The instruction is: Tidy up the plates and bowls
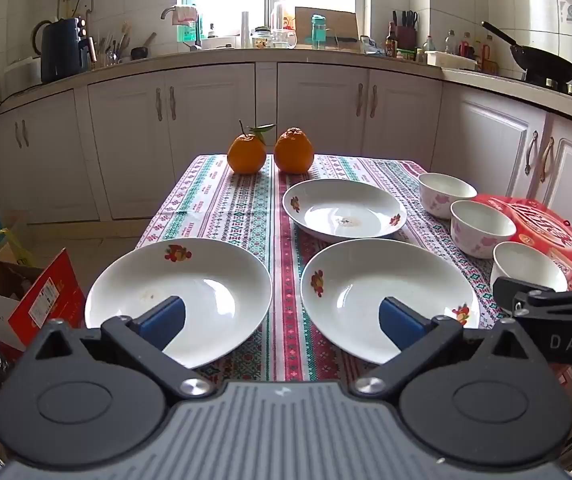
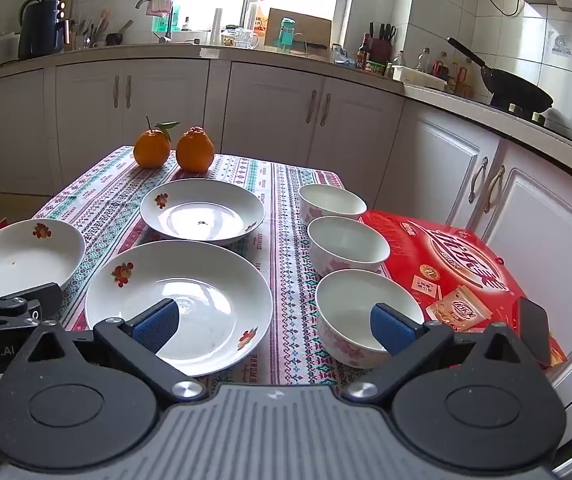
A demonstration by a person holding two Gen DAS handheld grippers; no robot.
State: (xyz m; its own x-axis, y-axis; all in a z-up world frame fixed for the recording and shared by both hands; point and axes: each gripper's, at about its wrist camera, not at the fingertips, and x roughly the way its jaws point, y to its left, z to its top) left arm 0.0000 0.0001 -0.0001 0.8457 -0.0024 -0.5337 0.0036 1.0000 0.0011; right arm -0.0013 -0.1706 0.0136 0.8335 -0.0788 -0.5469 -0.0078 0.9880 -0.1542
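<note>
The left gripper (image 1: pixel 281 320) is hovering over the near edge of the table (image 1: pixel 245 200) with its blue fingers (image 1: pixel 163 318) spread as wide as they go, gripping nothing and touching nothing. The right gripper (image 2: pixel 275 322) is hanging just beside it, its fingers (image 2: pixel 392 328) equally spread and empty.

The patterned tablecloth (image 2: pixel 286 280) is covering the table. A red printed box (image 2: pixel 458 264) is lying along the right edge, with a dark phone (image 2: pixel 536 328) resting on its near corner.

Three white flower-printed plates are sitting apart from one another: the near-left plate (image 1: pixel 177 292), the near-middle plate (image 2: pixel 177 304) and the far plate (image 2: pixel 201 210), which is carrying a small dark speck at its centre. Three white bowls with pink flowers are standing in a row beside the box: the near bowl (image 2: pixel 362 308), the middle bowl (image 2: pixel 348 246) and the far bowl (image 2: pixel 332 202), all looking empty. Two oranges (image 2: pixel 173 150) are sitting at the far edge, one with a leaf.
</note>
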